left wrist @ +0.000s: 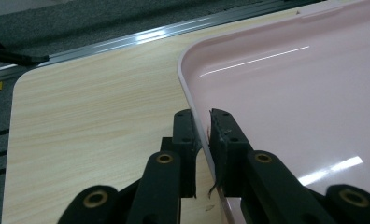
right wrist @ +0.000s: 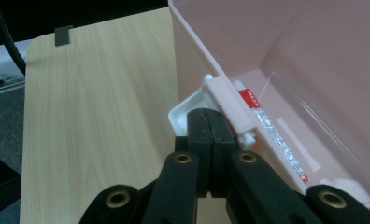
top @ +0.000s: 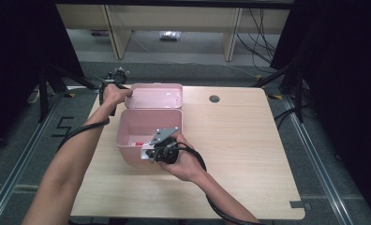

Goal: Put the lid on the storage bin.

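A pink plastic box [top: 123, 133] stands open on the wooden table [top: 240, 140], its lid [top: 158, 96] lying flat behind it. At the lid's left edge is my left gripper [top: 127, 91]. In the left gripper view its jaws straddle the lid's thin rim [left wrist: 192, 91]. The rim lies against the right-hand pad, with a slim gap at the other, so the left gripper [left wrist: 202, 133] is open. My right gripper [right wrist: 209, 123] is shut, nothing between its pads, with its tips at the white latch [right wrist: 185, 111] on the box's front wall. A white tube with a red label [right wrist: 262, 116] lies inside.
The box sits at the table's left half [top: 99, 187]. A round cable hole [top: 214, 99] is in the tabletop behind the box's right. Metal rails [top: 324, 173] run along both sides of the table, and black stands and cables are on the floor beyond.
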